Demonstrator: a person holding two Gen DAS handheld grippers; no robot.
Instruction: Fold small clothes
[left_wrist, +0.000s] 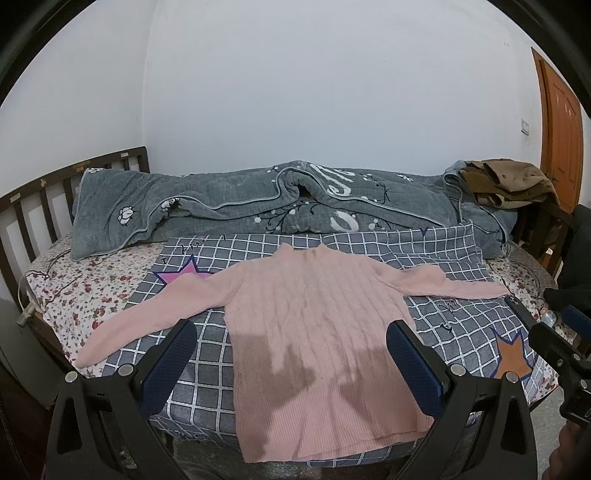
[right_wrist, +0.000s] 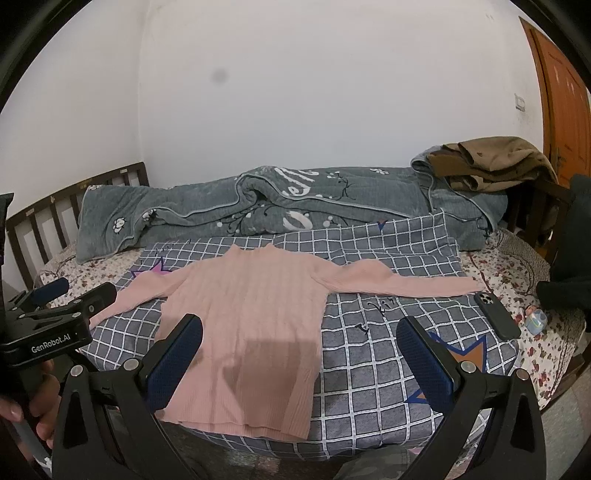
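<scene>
Lying flat on checked bedding, ribbed pink knit sweater, sleeves spread, both grippers' jaws released, empty.

Dim, soft light; shadows darken the sweater; fisheye edges bend and blacken

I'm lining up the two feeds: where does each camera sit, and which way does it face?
Left wrist: on the left tongs, facing the sweater on the bed; right tongs at its edge.
Right wrist: on the right tongs, same direction, further right; left tongs and hand show.
Shared: sweater, quilt, phone.
</scene>
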